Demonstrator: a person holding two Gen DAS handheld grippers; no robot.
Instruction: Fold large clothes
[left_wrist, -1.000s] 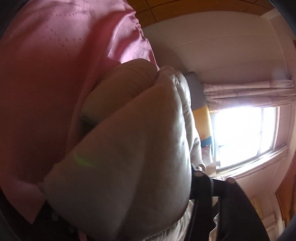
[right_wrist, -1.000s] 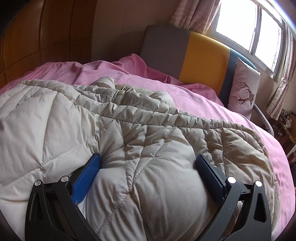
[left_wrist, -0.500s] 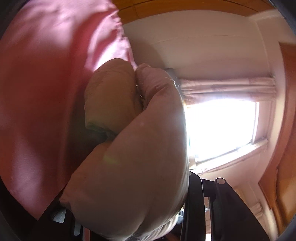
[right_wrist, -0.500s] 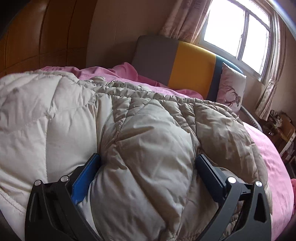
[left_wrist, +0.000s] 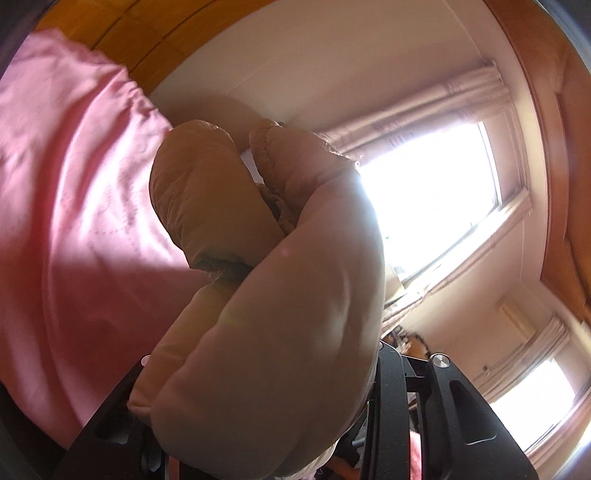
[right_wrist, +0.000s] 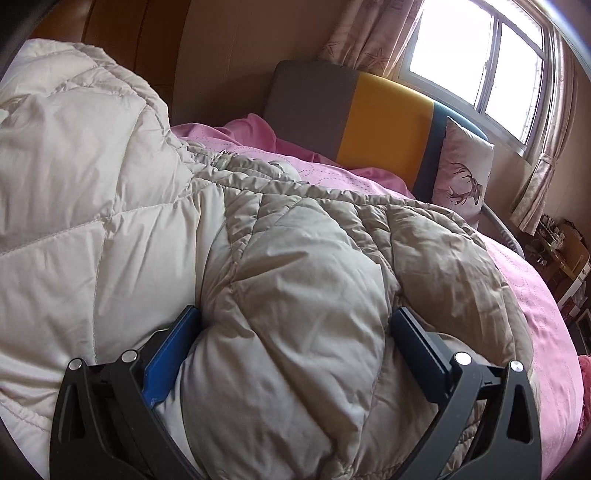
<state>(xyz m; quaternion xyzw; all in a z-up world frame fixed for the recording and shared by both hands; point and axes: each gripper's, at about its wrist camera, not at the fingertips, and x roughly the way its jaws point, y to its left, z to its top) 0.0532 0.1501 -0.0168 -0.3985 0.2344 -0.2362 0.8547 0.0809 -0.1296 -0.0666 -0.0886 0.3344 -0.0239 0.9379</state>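
A large beige quilted down jacket (right_wrist: 288, 266) lies bunched on a bed with a pink sheet (right_wrist: 528, 288). My right gripper (right_wrist: 295, 332) is shut on a thick fold of the jacket, its blue pads (right_wrist: 173, 343) pressing each side of the padding. Part of the jacket (right_wrist: 74, 166) rises high at the left. In the left wrist view a puffy roll of the same jacket (left_wrist: 277, 314) fills the space between the fingers of my left gripper (left_wrist: 266, 387), which is shut on it and tilted up toward the wall. The left fingertips are hidden by the fabric.
A headboard (right_wrist: 384, 122) in grey, yellow and blue stands at the bed's far end, with a deer-print pillow (right_wrist: 461, 177) against it. A bright window (right_wrist: 480, 48) with curtains is behind. Wood panelling (left_wrist: 155, 33) lines the wall. Cluttered furniture (right_wrist: 561, 251) stands at the right.
Both grippers have lifted their jacket folds. The left view has swung up toward the wall and window. In the right view the jacket's left part now rises much higher.
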